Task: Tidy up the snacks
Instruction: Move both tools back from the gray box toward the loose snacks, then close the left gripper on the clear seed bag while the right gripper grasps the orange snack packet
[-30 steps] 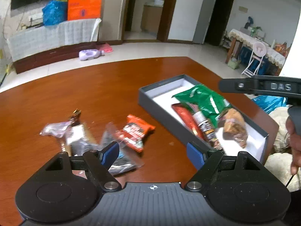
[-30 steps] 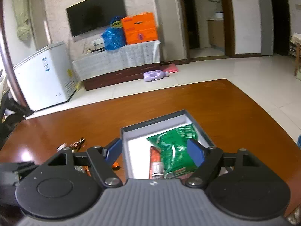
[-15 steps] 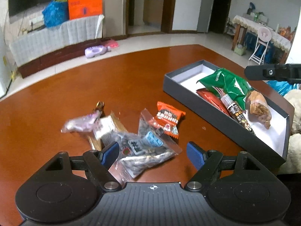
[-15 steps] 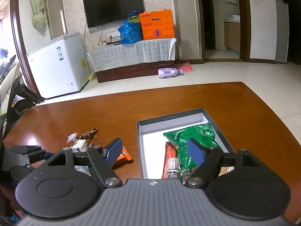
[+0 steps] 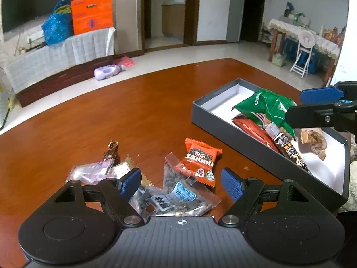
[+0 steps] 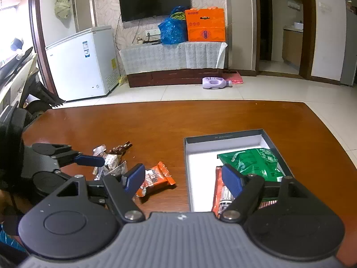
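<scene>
I held my left gripper (image 5: 181, 184) low over the loose snacks on the worktop (image 5: 138, 116), its fingers spread wide with nothing between them, and my right gripper (image 6: 184, 179) hung at the near end of the box (image 6: 223, 136), also spread and empty. The box sat open on the worktop, already holding a green bag (image 5: 265, 107), a red pack (image 5: 252, 127), a slim tube (image 5: 287, 149) and a brown pastry (image 5: 314, 139). Left of the box lay the orange pack (image 5: 200, 159), and just beside it, partly under its edge, the clear bag (image 5: 176, 196); farther from the box lay a pale wrapper (image 5: 91, 173) and a dark twisted candy (image 5: 111, 150). I judged all of these light, soft and crinkly, with slick film that could slide out of a shallow pinch. The orange pack looked puffed, so I thought it best taken across its middle, not by a sealed end. The clear bag, flat and floppy, would likely sag, so I would grip it near its centre.
</scene>
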